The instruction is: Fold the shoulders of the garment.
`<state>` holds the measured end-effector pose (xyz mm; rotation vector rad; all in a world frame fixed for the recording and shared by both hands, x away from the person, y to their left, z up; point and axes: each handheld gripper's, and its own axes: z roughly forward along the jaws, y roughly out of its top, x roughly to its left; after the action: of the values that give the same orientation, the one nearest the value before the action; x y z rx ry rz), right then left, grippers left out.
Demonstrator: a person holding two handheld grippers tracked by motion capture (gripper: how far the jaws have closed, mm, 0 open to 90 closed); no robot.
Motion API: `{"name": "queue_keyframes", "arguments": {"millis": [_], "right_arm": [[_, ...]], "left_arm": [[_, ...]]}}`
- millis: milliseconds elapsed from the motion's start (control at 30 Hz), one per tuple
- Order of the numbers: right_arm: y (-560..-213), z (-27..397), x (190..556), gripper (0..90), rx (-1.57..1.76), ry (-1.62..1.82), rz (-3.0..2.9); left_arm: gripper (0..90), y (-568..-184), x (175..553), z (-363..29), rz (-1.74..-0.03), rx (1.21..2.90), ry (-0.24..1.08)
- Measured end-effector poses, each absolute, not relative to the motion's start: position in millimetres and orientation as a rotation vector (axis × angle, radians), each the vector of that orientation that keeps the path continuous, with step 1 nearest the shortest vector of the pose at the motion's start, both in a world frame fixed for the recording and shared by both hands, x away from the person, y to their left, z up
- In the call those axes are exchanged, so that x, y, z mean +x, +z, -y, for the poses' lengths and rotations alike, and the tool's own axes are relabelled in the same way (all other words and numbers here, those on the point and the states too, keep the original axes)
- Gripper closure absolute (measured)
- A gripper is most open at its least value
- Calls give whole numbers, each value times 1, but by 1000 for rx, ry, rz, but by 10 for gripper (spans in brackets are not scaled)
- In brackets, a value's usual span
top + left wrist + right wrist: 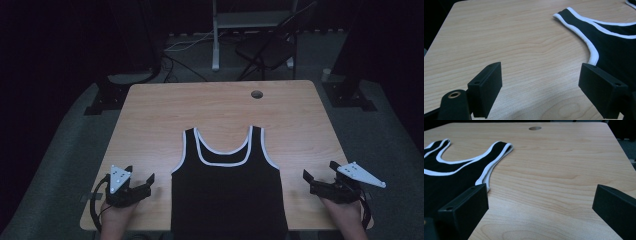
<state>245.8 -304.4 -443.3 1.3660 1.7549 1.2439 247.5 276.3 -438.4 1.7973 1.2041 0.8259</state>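
Dim room, wooden table (150, 115), black tank top (227, 195) flat

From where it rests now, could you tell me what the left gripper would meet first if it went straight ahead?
Probably nothing but bare table. The left gripper has open jaws, with only wood grain ahead between them. The black tank top lies off to its right, so it would likely pass beside it, though depth is hard to judge.

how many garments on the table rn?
1: a black sleeveless tank top with white trim, flat at the wooden table's near-centre edge, hem running off the picture's bottom edge.
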Motion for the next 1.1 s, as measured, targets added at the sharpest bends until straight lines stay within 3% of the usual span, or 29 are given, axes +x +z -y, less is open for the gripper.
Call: {"name": "queue_keyframes", "arguments": {"millis": [733, 1100], "right_arm": [[-443, 305, 244, 3, 1342, 1264, -1765], [-443, 305, 244, 3, 1341, 1268, -1767]], "left_arm": [[190, -439, 251, -268, -1172, 1831, 816], [189, -433, 255, -254, -1087, 1814, 667]]}}
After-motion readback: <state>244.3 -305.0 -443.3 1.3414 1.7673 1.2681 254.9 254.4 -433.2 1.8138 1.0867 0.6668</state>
